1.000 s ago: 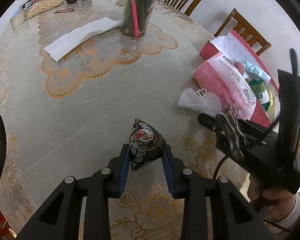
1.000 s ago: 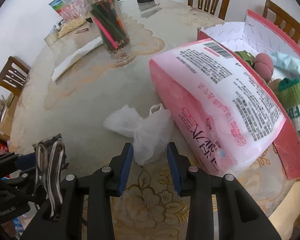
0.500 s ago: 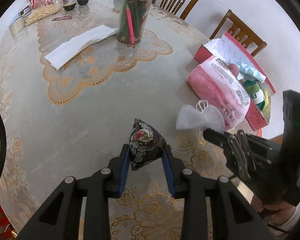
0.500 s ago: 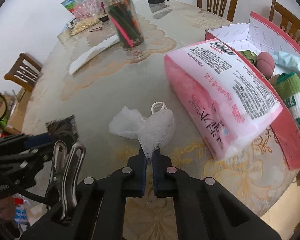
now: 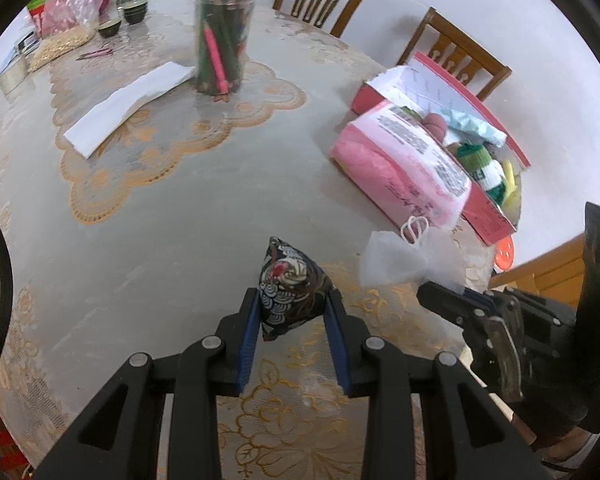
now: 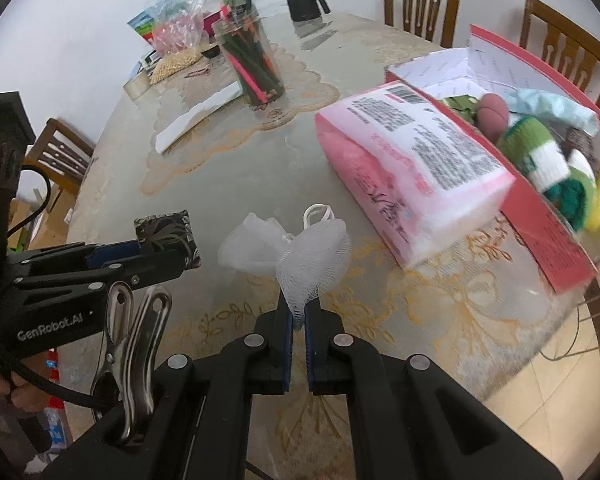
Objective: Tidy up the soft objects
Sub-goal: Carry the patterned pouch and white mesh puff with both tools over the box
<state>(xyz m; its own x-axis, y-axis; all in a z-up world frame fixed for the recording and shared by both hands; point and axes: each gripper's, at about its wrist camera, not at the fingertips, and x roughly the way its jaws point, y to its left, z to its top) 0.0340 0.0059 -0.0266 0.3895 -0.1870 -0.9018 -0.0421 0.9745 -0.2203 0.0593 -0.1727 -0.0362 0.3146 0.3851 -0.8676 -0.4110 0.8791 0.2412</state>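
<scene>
Right gripper (image 6: 296,320) pinched tight on airy, compressible mesh puff (image 6: 300,252), lifted left of box (image 6: 540,208); left gripper (image 5: 292,314) clamping soft, slightly heavier beanbag (image 5: 290,288) mid-body, near puff; bunched cores grip best.

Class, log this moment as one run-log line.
left gripper: shut on patterned beanbag | right gripper: shut on white mesh pouf | red box: open

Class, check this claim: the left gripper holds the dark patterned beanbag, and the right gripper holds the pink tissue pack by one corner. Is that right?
One part is wrong. The right gripper is shut on the white mesh bath pouf, not the pink tissue pack, which leans on the red box. The right wrist view shows this. The left gripper does hold the dark patterned beanbag.
</scene>
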